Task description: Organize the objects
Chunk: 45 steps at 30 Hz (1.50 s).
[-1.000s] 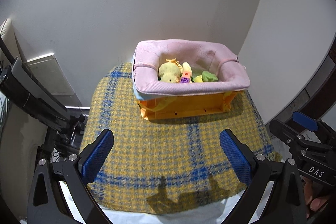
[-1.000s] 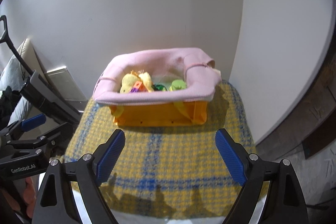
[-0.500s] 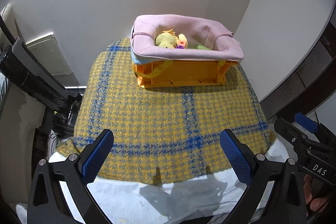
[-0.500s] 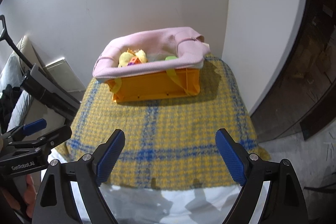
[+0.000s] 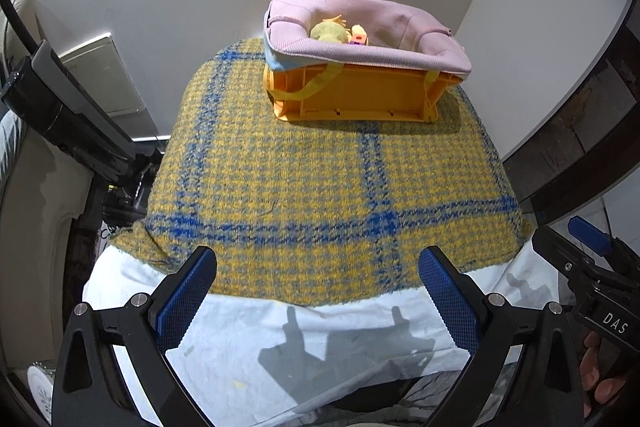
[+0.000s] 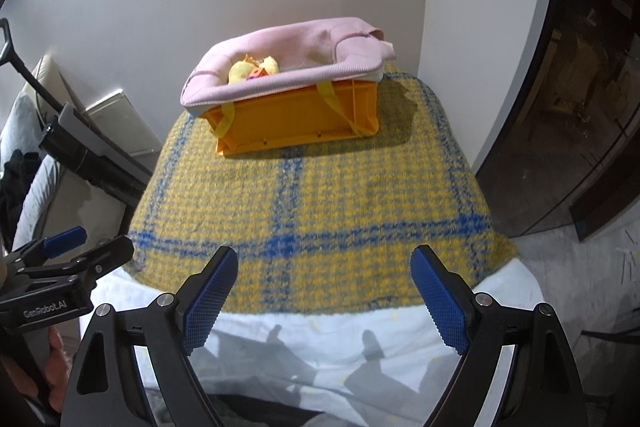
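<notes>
Left wrist view: left gripper (image 5: 318,291) fingers spread wide, nothing between the blue pads (image 5: 186,297). It hangs over the near edge of the table, above the white sheet (image 5: 280,339) that shows below the yellow-and-blue plaid cloth (image 5: 312,187). Orange crate (image 5: 352,95) sits at the far edge of the table, toward the far right corner, well apart from the gripper and straight ahead of it, slightly right. Pink knitted liner (image 5: 360,47) folded over the crate rim; yellow plush toy (image 5: 329,31) and a small orange block (image 5: 359,35) inside. Right gripper (image 5: 588,255) visible at the right edge, off the table's right side.

Right wrist view: right gripper (image 6: 324,293) wide open, holding nothing, over the near edge. Crate (image 6: 296,115) at the far edge, well apart, ahead and slightly left. Plush (image 6: 242,70) inside the liner (image 6: 296,55), near its left end. Left gripper (image 6: 68,263) at the left edge, beside the table's near left corner; can't tell its opening here.
</notes>
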{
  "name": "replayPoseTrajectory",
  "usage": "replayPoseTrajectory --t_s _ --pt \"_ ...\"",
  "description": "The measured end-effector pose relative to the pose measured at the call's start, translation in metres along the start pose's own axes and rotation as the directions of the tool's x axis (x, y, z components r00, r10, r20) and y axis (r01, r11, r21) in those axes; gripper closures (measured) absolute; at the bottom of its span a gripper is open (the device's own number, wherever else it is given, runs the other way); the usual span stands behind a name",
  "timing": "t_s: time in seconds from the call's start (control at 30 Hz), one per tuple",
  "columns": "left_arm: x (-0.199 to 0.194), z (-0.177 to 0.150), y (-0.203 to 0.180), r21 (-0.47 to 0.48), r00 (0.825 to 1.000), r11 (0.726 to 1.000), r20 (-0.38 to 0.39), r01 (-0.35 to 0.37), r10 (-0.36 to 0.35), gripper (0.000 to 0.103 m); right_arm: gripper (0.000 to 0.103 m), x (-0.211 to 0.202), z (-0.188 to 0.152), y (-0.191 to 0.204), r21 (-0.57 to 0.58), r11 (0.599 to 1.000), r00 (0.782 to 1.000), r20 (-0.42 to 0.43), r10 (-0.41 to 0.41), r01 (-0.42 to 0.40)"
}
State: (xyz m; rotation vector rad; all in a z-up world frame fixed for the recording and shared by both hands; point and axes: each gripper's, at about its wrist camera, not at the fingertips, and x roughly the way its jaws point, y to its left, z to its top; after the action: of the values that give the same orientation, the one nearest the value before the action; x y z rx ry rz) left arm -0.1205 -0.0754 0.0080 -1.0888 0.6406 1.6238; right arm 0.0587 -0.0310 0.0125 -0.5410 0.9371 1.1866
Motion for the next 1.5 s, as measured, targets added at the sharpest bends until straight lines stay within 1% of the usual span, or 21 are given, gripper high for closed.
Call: replayPoseTrajectory --t_s 0.13,0.5,0.77,0.8,1.5 --pt "0.004 -0.0039 0.0036 -0.01 1.0 1.0 -0.015 0.011 -0.011 0.0 0.015 0.0018 -0.0031 -0.0001 0.002 1.0 1.0 -0.013 0.001 -0.001" --pt "0.0045 -0.0038 0.0049 -0.005 1.0 1.0 -0.011 0.014 -0.014 0.0 0.015 0.0018 -0.0038 0.0031 -0.002 1.0 1.0 -0.012 0.001 -0.001" --pt "0.0043 -0.0042 0.0058 0.006 1.0 1.0 -0.013 0.019 -0.019 0.0 0.015 0.0023 -0.0039 0.0039 0.004 1.0 1.0 -0.016 0.005 -0.005" --pt "0.0043 -0.0043 0.0057 0.02 1.0 0.999 -0.014 0.025 -0.025 0.0 0.015 0.0023 -0.0039 0.0039 0.004 1.0 1.0 -0.016 0.005 -0.005" --pt "0.0038 -0.007 0.0052 0.045 1.0 0.999 -0.015 0.025 -0.024 0.0 0.015 0.0006 -0.0049 0.006 0.006 1.0 1.0 -0.013 0.014 -0.014"
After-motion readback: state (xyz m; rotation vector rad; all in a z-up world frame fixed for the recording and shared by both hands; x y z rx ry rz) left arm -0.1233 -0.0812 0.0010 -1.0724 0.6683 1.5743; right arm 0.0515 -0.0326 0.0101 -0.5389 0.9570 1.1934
